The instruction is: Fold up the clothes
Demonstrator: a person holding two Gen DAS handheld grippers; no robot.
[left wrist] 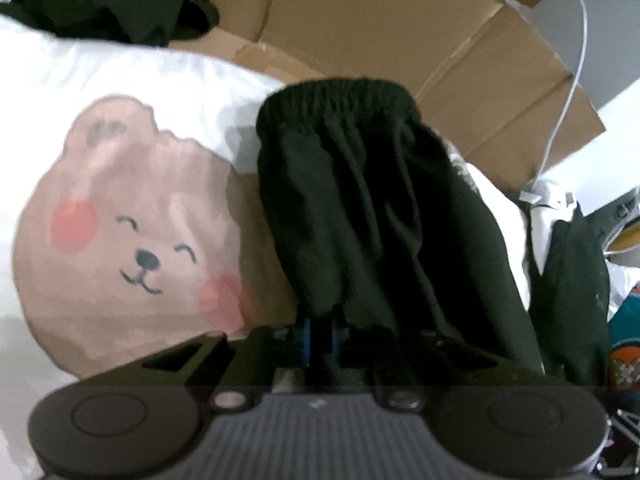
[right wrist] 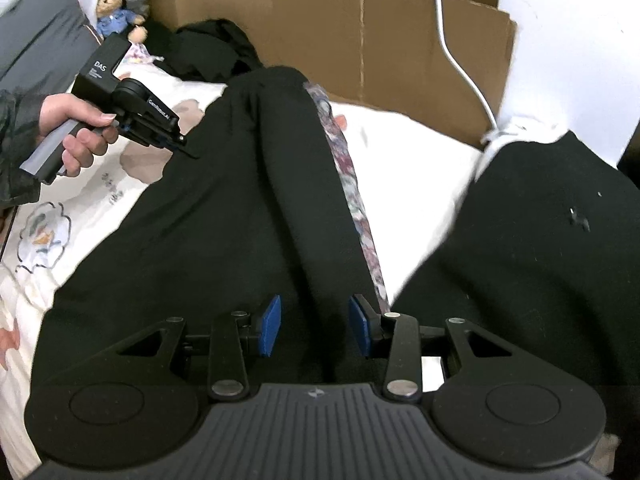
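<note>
Trousers [right wrist: 224,216] stretch lengthwise straight ahead of the right gripper [right wrist: 314,330], whose jaws gape over the cloth, pinching nothing; the left gripper [left wrist: 320,340], nearer the elastic cuff [left wrist: 336,96], is clamped on a leg.

This is a lived-in bedroom in a home. Ahead of the right jaws and under them spreads a white bedsheet printed with cartoon clouds [right wrist: 42,236]; ahead and left of the left jaws the same bedding shows a large beige smiling bear face [left wrist: 132,240]. Far ahead and left of the right jaws a small brown teddy bear in blue clothes [right wrist: 116,10] lies at the bed's end. Flattened brown cardboard boxes [right wrist: 360,40] stand beyond the bed, with a white cable [right wrist: 452,48] hanging over them, and loose black garments [right wrist: 216,46] lie heaped nearby.
</note>
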